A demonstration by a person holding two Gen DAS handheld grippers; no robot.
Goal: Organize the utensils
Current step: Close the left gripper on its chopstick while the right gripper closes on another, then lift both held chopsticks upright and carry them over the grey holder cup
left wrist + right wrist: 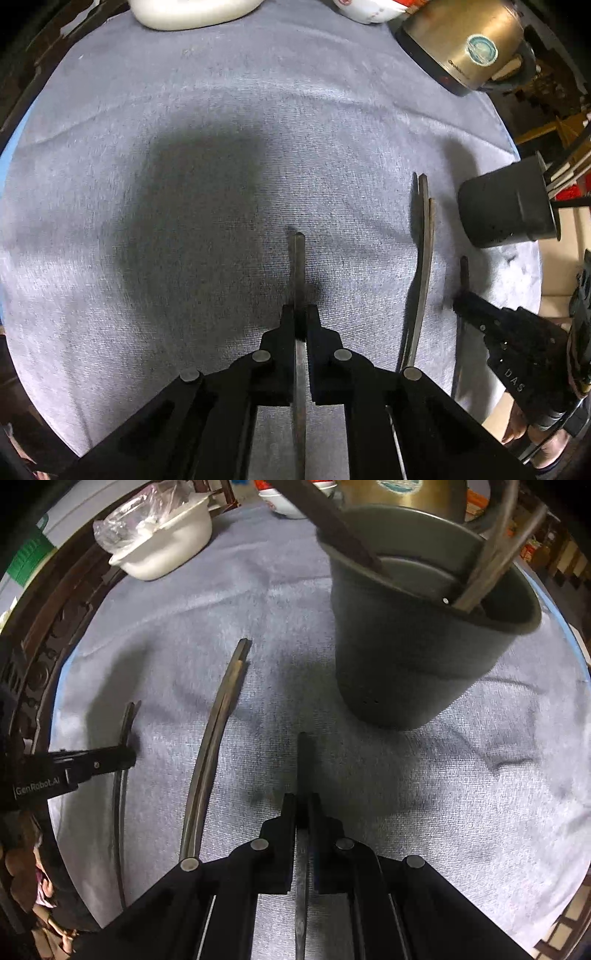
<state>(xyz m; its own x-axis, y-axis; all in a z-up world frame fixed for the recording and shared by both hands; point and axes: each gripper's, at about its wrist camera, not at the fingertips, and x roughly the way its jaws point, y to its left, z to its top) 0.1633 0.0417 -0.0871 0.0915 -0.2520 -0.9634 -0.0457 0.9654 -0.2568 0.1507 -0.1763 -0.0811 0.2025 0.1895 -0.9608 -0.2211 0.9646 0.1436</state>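
My left gripper (300, 314) is shut on a dark chopstick (297, 266) that points away over the grey cloth (184, 184). My right gripper (302, 801) is shut on another dark chopstick (303, 760), just in front of the dark holder cup (406, 657). The cup holds several utensils (491, 568). A pair of chopsticks (214, 731) lies on the cloth between the two grippers; it also shows in the left wrist view (423, 251). The cup (506, 206) and right gripper (461, 299) appear at the right in the left wrist view. The left gripper (127, 755) shows at the left in the right wrist view.
A white bowl (162, 542) with a plastic bag stands at the back left. A brass-coloured kettle (465, 40) stands at the back right, with a white patterned bowl (365, 11) beside it. A carved dark wooden table edge (44, 646) borders the cloth.
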